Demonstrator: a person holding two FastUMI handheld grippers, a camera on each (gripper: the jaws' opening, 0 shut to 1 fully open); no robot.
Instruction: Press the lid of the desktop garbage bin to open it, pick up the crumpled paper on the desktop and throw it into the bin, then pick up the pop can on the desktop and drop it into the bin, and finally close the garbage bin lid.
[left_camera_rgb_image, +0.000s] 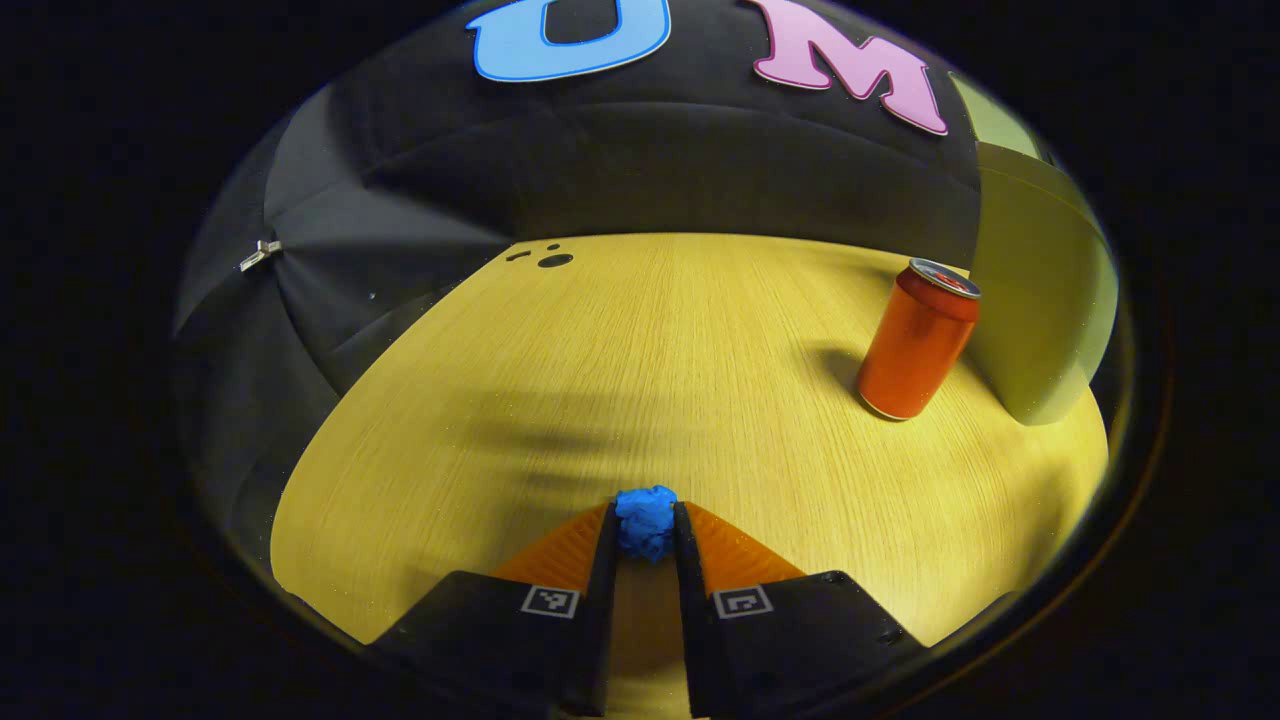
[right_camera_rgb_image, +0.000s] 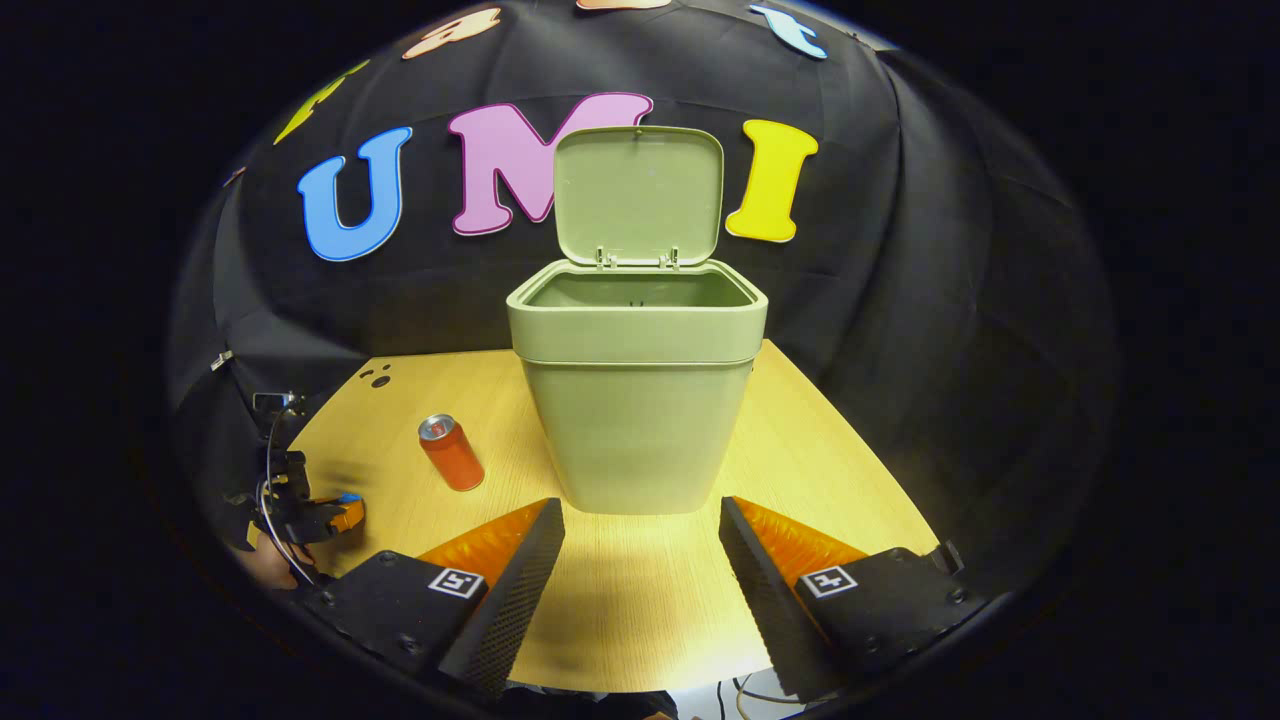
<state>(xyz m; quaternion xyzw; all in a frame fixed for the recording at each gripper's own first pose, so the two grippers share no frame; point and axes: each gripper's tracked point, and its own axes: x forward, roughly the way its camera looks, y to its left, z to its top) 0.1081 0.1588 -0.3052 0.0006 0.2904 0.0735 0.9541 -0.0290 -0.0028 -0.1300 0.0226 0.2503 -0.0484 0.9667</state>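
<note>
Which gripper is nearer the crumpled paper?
Left. The left gripper has the crumpled paper pinched between its fingers; the right gripper faces the bin, away from the paper.

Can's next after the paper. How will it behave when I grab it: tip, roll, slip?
The can stands upright on the table, tall on a narrow base, so a high nudge would probably tip it. Once down, its round body would likely roll. Its wall looks smooth, so it may slip; it sits close beside the bin, leaving little room on that side.

In the right gripper view, the orange pop can (right_camera_rgb_image: 451, 453) stands left of the open green plastic bin (right_camera_rgb_image: 636, 400) on the wooden surface (right_camera_rgb_image: 640, 600), blue crumpled paper (right_camera_rgb_image: 349, 497) further left.
</note>
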